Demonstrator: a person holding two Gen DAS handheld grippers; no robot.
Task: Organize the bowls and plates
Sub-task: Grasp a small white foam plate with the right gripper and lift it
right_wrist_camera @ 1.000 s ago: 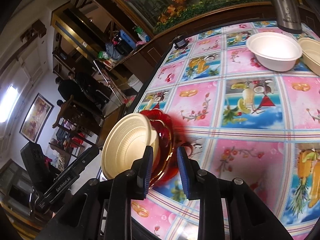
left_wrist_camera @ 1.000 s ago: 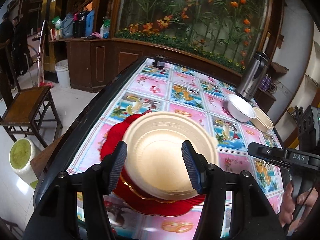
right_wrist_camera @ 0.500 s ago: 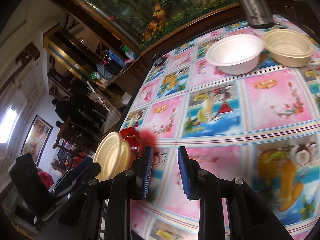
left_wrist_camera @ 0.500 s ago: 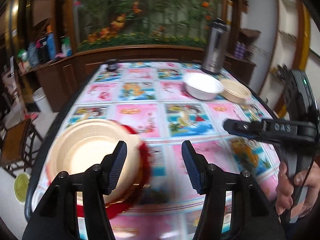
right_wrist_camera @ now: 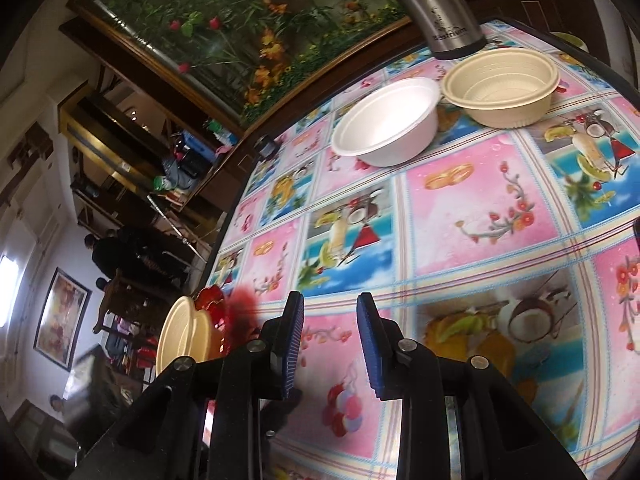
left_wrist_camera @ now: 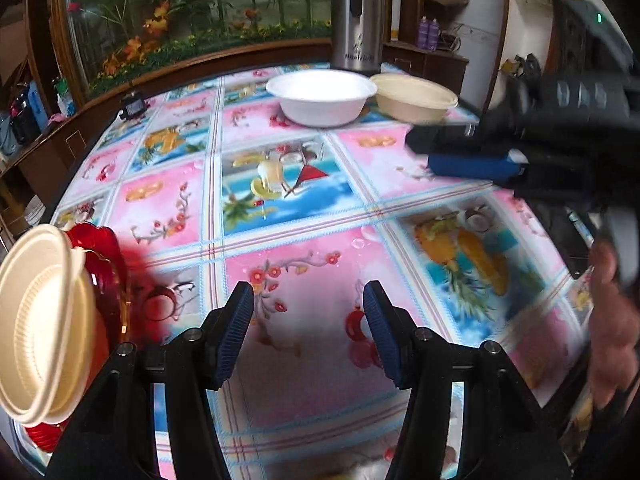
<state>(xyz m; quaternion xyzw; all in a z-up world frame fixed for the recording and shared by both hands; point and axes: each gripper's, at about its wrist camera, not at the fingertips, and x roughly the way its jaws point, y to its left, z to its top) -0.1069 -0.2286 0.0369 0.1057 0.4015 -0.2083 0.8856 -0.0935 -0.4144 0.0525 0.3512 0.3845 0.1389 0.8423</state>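
Bowls [left_wrist_camera: 322,98] well beyond both empty, parted tools [left_wrist_camera: 308,330], plates [left_wrist_camera: 44,320] leftward

I count one white bowl [left_wrist_camera: 323,98], one beige bowl [left_wrist_camera: 414,97], one cream plate [left_wrist_camera: 38,322], one red plate [left_wrist_camera: 105,256], one steel flask [left_wrist_camera: 357,16], two grippers.

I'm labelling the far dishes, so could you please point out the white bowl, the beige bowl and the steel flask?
white bowl [right_wrist_camera: 384,120], right wrist view, on its inner wall.
beige bowl [right_wrist_camera: 500,84], right wrist view, on its inside.
steel flask [left_wrist_camera: 357,20], left wrist view, on its body.
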